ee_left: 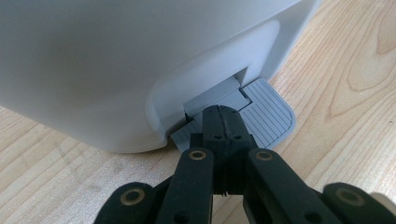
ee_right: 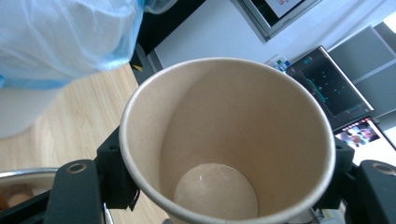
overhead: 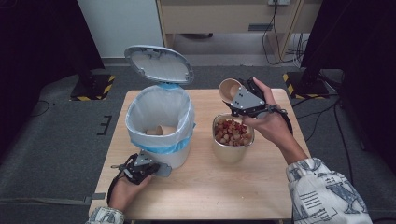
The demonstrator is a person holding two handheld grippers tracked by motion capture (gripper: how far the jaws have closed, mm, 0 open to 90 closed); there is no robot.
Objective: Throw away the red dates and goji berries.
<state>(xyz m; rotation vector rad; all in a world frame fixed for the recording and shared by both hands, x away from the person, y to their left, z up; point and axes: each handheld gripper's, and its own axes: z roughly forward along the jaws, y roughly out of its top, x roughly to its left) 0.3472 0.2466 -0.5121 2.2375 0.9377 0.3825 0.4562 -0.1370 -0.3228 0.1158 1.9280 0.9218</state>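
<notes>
The pedal bin (overhead: 161, 122) stands on the table's (overhead: 205, 186) left half, lid (overhead: 159, 64) raised, a cup lying inside its blue liner. The steel bowl (overhead: 232, 140) of reddish pieces sits just right of it. The left gripper (ee_left: 223, 122), jaws clenched empty, presses the grey pedal (ee_left: 266, 116). The right gripper (overhead: 239, 99) grasps the empty paper cup (ee_right: 229, 140) above the bowl's far rim; the right gripper view shows its bare interior.

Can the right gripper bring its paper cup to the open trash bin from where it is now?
Probably yes. The right gripper holds the paper cup above the table, beside the trash bin. The lid stands open while the left gripper presses the pedal, and nothing lies between cup and bin.
</notes>
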